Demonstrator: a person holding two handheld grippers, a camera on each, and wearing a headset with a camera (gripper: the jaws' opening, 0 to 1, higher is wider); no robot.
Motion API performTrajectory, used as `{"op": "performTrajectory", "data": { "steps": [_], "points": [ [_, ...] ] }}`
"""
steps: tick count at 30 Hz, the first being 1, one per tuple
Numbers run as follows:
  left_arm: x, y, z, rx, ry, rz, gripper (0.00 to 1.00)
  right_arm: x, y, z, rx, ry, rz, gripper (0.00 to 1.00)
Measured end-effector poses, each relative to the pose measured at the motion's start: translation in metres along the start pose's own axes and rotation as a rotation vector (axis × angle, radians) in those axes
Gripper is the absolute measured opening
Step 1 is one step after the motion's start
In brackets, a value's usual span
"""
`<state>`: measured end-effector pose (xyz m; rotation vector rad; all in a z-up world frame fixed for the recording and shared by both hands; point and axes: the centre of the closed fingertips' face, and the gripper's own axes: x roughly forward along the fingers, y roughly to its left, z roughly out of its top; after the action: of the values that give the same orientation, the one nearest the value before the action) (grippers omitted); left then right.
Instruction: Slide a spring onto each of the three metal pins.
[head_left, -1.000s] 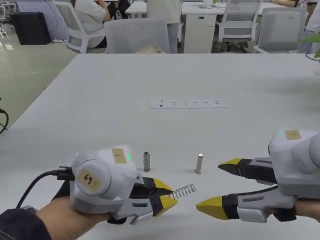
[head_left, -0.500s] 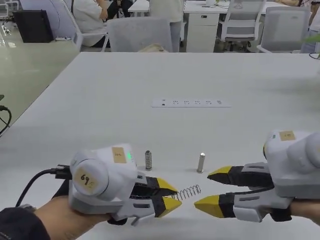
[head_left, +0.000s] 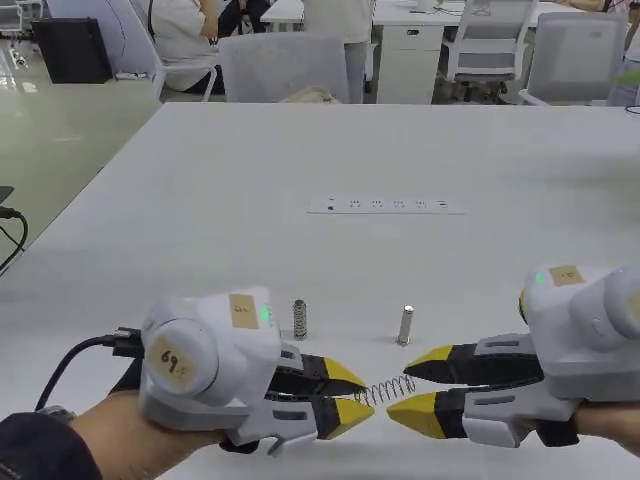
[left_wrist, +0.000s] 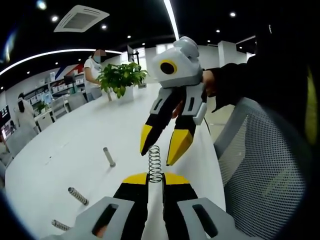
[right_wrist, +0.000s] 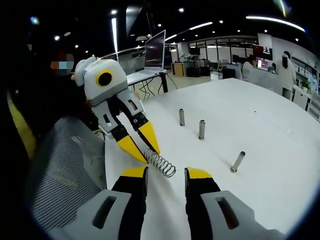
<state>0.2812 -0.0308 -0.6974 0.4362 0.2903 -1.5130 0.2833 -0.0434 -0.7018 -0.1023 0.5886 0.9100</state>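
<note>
Your left gripper (head_left: 362, 397) jaws are clenched on one end of the spring (head_left: 388, 388), held horiz. above the table (head_left: 300, 180). Your right gripper (head_left: 398, 392) jaws are released, tips either side of the spring's free end. Bare pin (head_left: 406, 325) stands just beyond; sprung pin (head_left: 299, 318) is to its left.

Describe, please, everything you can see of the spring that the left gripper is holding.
The spring is a slim, open-wound coil of bare silvery wire, with no visible bend. One end is pinched between the yellow-tipped fingers of the left gripper, so it juts straight out from them, held off the white table and roughly level. Its free end sits in the gap of the open right gripper; whether it touches that gripper I cannot tell.
</note>
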Motion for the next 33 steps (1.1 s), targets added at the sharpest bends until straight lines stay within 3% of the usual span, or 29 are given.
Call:
{"op": "performTrajectory", "data": {
  "steps": [14,27,33],
  "points": [
    [0.001,-0.006,0.003,0.017,-0.007,-0.025,0.02,0.001,0.008,-0.002,0.0,0.016,0.038,0.16],
    [0.002,-0.007,-0.001,0.032,0.013,-0.027,0.02,-0.003,0.016,0.008,-0.037,0.018,0.054,0.13],
    [0.002,-0.009,-0.002,0.04,0.02,-0.029,0.02,-0.002,0.02,0.01,-0.077,0.06,0.072,0.11]
  ]
}}
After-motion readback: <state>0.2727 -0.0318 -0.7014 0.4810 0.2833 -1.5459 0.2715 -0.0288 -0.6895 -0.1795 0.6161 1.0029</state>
